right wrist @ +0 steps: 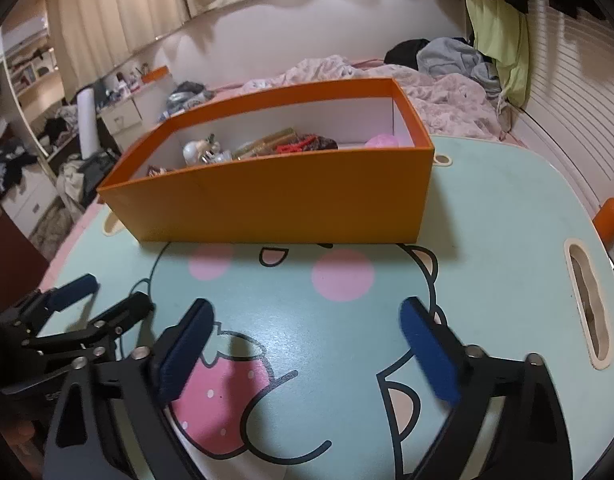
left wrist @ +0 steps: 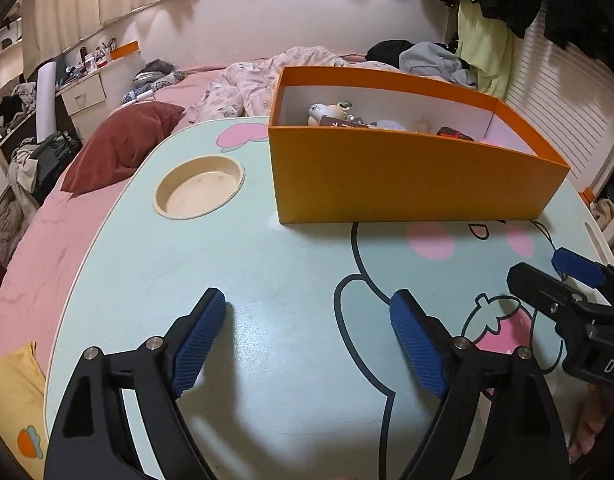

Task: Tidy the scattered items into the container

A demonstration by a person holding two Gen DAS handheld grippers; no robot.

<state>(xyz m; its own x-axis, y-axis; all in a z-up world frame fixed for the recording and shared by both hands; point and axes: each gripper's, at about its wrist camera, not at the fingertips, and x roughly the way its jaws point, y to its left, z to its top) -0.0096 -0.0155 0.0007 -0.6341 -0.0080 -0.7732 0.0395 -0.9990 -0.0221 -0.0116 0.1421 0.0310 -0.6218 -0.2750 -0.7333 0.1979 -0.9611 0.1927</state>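
Note:
An orange box (left wrist: 407, 176) with a white inside stands at the far side of the pale blue cartoon table (left wrist: 267, 272). Inside it lie several small items: a white figurine (right wrist: 197, 150), a gold packet (right wrist: 267, 142), something red and dark (right wrist: 307, 144) and a pink ball (right wrist: 383, 142). My left gripper (left wrist: 307, 312) hovers low over the bare tabletop, open, with nothing between its blue pads. My right gripper (right wrist: 307, 320) is also open and empty, nearer than the box (right wrist: 275, 200). The right gripper (left wrist: 555, 276) shows at the left wrist view's right edge, the left gripper (right wrist: 107, 300) at the right wrist view's left edge.
The table sits on a bed with pink sheets (left wrist: 47, 240), a dark red pillow (left wrist: 123, 148) and a crumpled quilt (left wrist: 243, 84). A round cup recess (left wrist: 199, 190) is sunk into the table at left, and a handle slot (right wrist: 589, 308) at right. Clothes hang at right (right wrist: 495, 40).

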